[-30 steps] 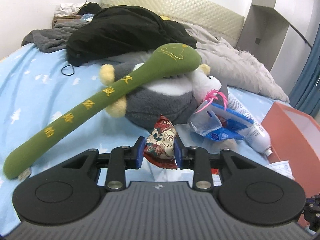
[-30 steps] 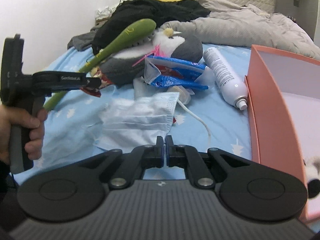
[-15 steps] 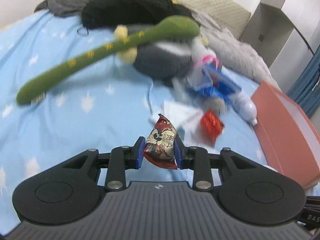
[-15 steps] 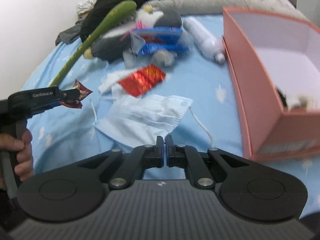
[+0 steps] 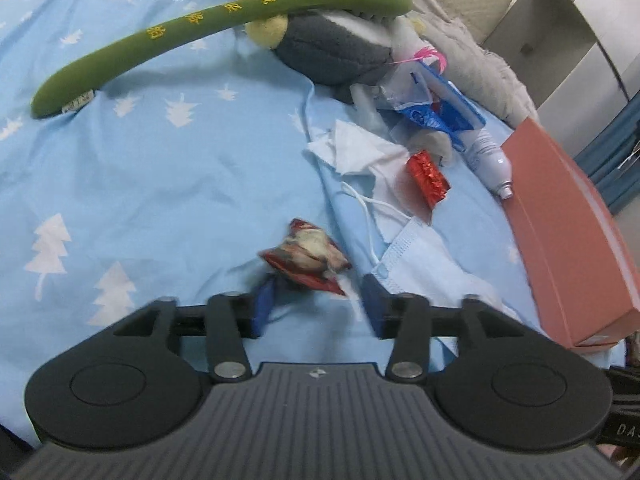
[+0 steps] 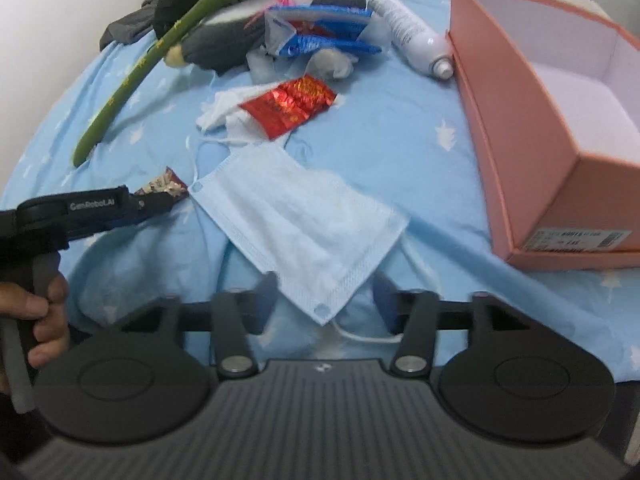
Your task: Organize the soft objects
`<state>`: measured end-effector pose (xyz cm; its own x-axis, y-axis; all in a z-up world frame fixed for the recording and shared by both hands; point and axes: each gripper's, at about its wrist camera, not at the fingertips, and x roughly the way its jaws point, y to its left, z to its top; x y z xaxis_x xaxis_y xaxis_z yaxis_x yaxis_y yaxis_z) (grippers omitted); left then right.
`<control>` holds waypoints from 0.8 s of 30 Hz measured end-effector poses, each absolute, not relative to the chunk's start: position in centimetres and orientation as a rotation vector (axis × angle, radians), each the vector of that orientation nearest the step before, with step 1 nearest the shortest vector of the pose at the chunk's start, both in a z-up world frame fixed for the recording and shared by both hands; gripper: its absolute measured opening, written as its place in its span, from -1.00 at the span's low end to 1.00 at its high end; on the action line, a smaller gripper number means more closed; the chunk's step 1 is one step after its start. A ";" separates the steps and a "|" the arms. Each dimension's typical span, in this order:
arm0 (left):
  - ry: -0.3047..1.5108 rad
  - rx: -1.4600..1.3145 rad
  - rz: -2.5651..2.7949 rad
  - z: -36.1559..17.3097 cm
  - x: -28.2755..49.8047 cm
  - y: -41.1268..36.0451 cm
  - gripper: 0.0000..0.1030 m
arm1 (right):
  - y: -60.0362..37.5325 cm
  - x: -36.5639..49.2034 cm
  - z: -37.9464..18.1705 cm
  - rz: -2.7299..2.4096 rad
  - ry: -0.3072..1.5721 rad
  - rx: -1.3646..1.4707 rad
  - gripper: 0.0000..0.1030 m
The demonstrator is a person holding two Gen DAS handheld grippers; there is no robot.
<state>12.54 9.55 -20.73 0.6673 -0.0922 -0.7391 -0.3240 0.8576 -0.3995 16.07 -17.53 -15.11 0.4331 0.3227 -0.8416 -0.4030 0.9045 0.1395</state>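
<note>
My left gripper (image 5: 318, 308) is open; a red snack packet (image 5: 306, 258) lies loose on the blue sheet just ahead of its fingers, also seen in the right wrist view (image 6: 164, 188). My right gripper (image 6: 324, 300) is open, its fingers on either side of the near corner of a light blue face mask (image 6: 298, 220). A long green plush (image 5: 200, 28) leans on a grey plush toy (image 5: 336, 48) at the back. A shiny red wrapper (image 6: 290, 104) lies on white tissue (image 5: 356, 150).
An open pink shoebox (image 6: 552, 120) stands at the right. A white spray bottle (image 6: 412, 34) and a blue wrapper (image 6: 320, 28) lie by the grey plush. Dark clothes and a grey blanket (image 5: 472, 56) are piled at the back of the bed.
My left gripper has opened and let go of the red snack packet, which now lies on the sheet. My right gripper has opened and moved down onto the mask's corner.
</note>
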 end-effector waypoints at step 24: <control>0.788 -0.319 0.116 -18.9 12.4 9.1 0.29 | -11.0 19.1 -18.8 0.657 0.959 -0.350 -0.28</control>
